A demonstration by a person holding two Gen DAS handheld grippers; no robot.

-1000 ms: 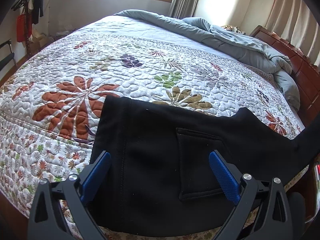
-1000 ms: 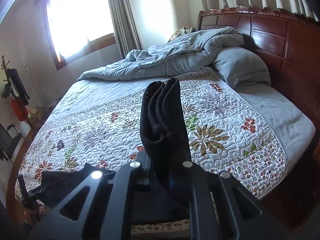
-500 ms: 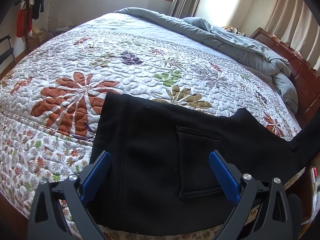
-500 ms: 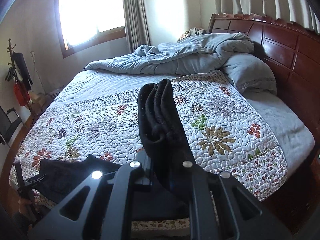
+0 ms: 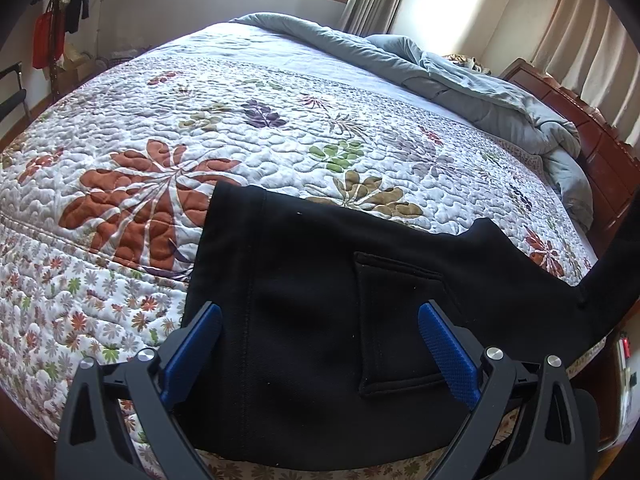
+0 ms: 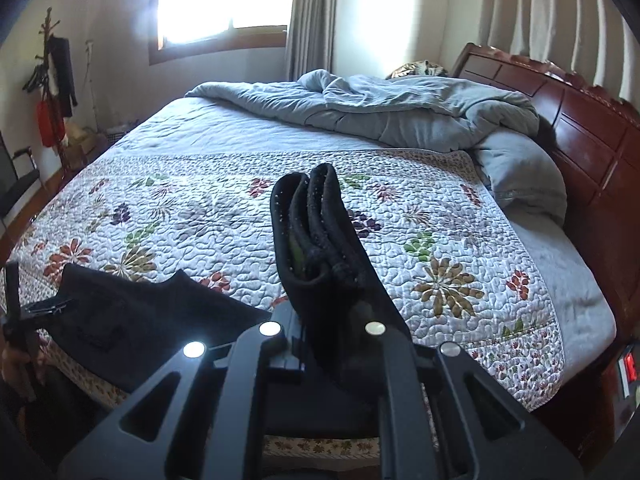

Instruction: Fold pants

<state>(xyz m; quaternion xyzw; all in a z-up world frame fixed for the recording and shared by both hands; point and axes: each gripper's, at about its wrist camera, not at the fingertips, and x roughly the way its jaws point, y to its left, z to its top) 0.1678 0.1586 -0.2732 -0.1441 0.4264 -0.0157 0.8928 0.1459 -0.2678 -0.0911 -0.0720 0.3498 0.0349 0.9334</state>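
Your left gripper stands wide apart with nothing between its blue ribbed pads. The black pants lie flat on the bed just beyond and below those fingers, spreading across the whole gap between them and past both tips. A stitched patch pocket sits close to your right-hand pad, and a long vertical seam runs nearer the left-hand one. The cloth is a matte, thick, fleece-like knit with a few pale lint specks.

Your right gripper is clamped tight on a bunched end of the same pants. That end rises between and beyond the black fingers as a stack of several rolled, rounded layers, dotted with lint. From there the fabric trails down to the left of the fingers to the flat part on the bed edge, where the left gripper shows as a small dark shape.

Under the garment is a quilted coverlet, white with puffy stitched bubbles and rust, olive and purple leaf prints. Further beyond your fingers lies a rumpled grey-blue duvet against a glossy reddish wooden headboard.
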